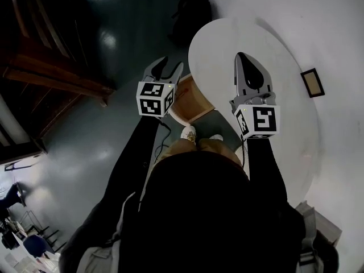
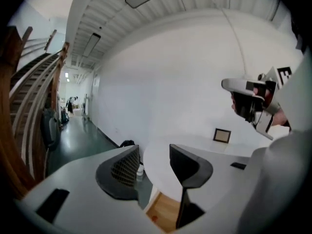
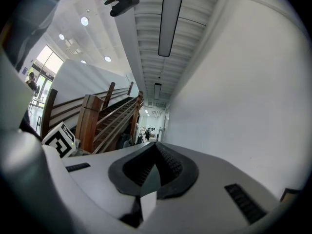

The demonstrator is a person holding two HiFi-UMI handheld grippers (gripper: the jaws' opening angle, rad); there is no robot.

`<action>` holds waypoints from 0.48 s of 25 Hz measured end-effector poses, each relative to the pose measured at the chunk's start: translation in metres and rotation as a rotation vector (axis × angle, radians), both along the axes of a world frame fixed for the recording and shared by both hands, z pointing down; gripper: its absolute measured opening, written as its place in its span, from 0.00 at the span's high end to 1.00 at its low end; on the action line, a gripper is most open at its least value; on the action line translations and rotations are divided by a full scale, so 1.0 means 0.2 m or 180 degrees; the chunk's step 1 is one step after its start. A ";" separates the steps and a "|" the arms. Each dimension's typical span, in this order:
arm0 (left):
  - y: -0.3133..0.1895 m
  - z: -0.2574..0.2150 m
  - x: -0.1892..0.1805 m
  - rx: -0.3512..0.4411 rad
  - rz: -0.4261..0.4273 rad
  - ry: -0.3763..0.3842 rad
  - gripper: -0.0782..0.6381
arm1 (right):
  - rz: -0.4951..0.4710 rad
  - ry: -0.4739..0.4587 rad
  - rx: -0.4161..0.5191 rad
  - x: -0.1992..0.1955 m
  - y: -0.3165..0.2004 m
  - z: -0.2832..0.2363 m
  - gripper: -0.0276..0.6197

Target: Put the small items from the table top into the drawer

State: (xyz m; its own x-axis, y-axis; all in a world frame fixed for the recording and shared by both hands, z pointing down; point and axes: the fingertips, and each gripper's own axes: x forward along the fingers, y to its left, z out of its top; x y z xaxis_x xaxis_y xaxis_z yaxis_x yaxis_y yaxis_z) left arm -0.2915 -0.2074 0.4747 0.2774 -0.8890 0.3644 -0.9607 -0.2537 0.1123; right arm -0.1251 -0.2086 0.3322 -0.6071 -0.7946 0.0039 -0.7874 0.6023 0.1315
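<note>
**Open drawer, one gripper wide, one closed**

The left gripper (image 1: 173, 62) hangs with its jaws spread wide and nothing between them, above the open wooden drawer (image 1: 192, 100) at the left edge of the white table (image 1: 290, 124). To its right, the right gripper (image 1: 240, 58) has its jaws pressed together, empty. A small dark-framed item (image 1: 312, 82) sits far right on the tabletop.
</note>
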 end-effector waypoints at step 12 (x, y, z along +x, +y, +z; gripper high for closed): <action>0.09 -0.89 0.07 0.1295 0.0241 -0.0318 0.60 | -0.0065 -0.0054 0.0140 -0.05 0.00 -0.08 0.92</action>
State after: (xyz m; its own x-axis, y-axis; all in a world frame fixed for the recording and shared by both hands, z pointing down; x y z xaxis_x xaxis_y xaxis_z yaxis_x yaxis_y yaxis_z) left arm -0.2782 -0.1891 0.2958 0.3286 -0.9443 0.0163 -0.9388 -0.3285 -0.1042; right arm -0.1345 -0.2078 0.3154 -0.6229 -0.7812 -0.0410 -0.7773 0.6121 0.1449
